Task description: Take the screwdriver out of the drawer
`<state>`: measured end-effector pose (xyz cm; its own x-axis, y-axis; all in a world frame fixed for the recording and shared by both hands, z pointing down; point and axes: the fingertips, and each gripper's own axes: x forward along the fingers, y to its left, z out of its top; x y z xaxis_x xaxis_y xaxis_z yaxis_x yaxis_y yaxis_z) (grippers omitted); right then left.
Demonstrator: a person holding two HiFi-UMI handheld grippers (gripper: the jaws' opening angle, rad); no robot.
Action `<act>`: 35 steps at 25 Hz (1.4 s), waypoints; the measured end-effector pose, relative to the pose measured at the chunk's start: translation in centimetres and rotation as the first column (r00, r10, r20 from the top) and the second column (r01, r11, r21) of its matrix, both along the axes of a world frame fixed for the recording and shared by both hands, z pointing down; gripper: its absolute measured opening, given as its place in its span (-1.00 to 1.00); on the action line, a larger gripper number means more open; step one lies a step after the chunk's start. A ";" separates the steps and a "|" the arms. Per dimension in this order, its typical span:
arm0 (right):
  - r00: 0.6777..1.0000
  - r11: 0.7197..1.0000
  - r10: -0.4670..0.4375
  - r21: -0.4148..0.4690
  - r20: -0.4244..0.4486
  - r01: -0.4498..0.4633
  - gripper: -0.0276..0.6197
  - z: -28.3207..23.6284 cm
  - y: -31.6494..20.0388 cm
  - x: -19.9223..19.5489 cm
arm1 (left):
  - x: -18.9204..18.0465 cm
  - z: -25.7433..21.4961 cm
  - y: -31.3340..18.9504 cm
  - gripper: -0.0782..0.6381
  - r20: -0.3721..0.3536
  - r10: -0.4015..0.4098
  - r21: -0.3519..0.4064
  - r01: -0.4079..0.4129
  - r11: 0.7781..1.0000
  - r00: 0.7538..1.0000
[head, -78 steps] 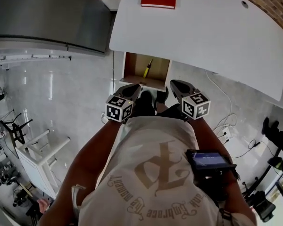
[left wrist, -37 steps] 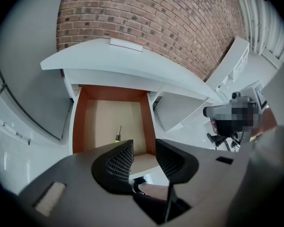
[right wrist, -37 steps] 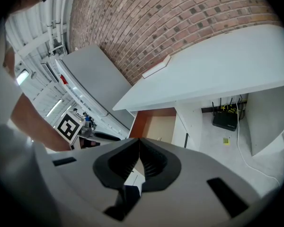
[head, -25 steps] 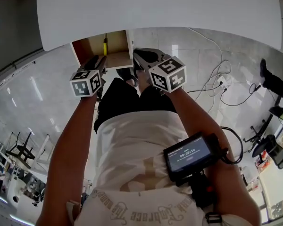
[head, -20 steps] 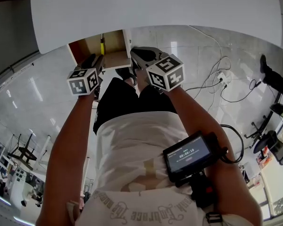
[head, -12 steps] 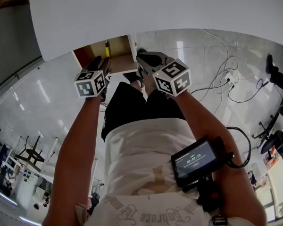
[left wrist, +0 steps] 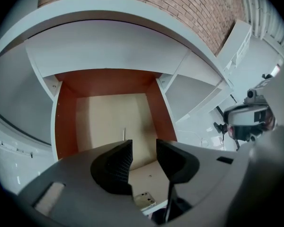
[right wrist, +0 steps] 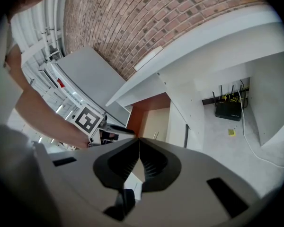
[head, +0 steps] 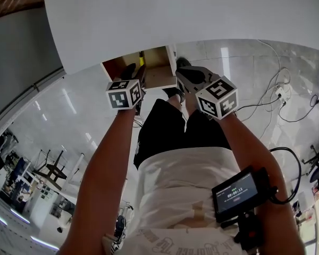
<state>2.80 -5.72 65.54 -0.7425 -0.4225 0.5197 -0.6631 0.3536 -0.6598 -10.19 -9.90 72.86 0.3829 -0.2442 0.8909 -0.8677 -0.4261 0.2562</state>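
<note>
From here I see the screwdriver (head: 142,58) lying inside the open drawer (head: 115,66), its yellow handle towards the back in the head view. In the left gripper view only a thin grey length of it (left wrist: 124,134) shows on the pale drawer floor, just beyond the jaw tips. The drawer hangs under the front edge of the white table (head: 202,15), with reddish-brown side walls (left wrist: 66,122). My left gripper (left wrist: 143,148) sits at the drawer's front and points in. Its jaws stand apart with a clear gap and nothing between them, and they do not touch the tool. In the head view the left gripper (head: 135,71) overlaps the drawer's near edge. The right gripper (right wrist: 139,143) is off to the drawer's right side (head: 182,74), jaws pressed together with nothing in them. A small screen (head: 238,193) is by the person's right arm. A brick wall (right wrist: 156,13) rises behind the table.
</note>
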 end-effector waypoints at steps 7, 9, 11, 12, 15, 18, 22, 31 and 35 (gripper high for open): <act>0.999 0.999 0.032 -0.008 0.010 -0.032 -0.90 0.8 0.7 0.7 | 0.2 1.4 -0.9 -0.34 0.011 0.013 -0.004 -0.013 1.000 1.000; 0.999 0.999 0.046 -0.014 0.011 -0.046 -0.90 1.2 0.9 1.1 | 0.1 2.1 -1.0 -0.34 0.020 0.022 -0.010 -0.022 1.000 1.000; 0.998 0.998 0.057 -0.018 0.010 -0.057 -0.90 1.4 1.2 1.4 | -0.1 2.8 -1.2 -0.34 0.035 0.032 -0.017 -0.032 0.999 0.999; 0.998 0.998 0.061 -0.020 0.010 -0.061 -0.90 1.5 1.3 1.5 | -0.3 3.1 -1.3 -0.34 0.042 0.035 -0.021 -0.034 0.999 0.998; 0.997 0.997 0.074 -0.027 0.011 -0.073 -0.90 1.9 1.6 1.7 | -0.8 4.1 -1.6 -0.34 0.055 0.042 -0.033 -0.040 0.999 0.998; 0.997 0.996 0.083 -0.035 0.010 -0.083 -0.90 2.4 1.9 1.8 | -0.7 4.9 -2.1 -0.34 0.054 0.045 -0.038 -0.043 0.998 0.998; 0.996 0.996 0.085 -0.043 0.009 -0.084 -0.90 2.9 2.1 1.5 | -0.7 5.9 -2.7 -0.34 0.054 0.035 -0.052 -0.032 0.998 0.998; 0.996 0.994 0.094 -0.059 0.010 -0.093 -0.90 3.8 3.3 0.5 | -1.8 9.0 -1.5 -0.34 0.130 0.083 -0.127 -0.066 0.990 0.988; 0.995 0.993 0.098 -0.065 0.007 -0.098 -0.90 4.0 3.9 0.2 | -1.7 9.6 -1.4 -0.34 0.148 0.115 -0.124 -0.097 0.987 0.982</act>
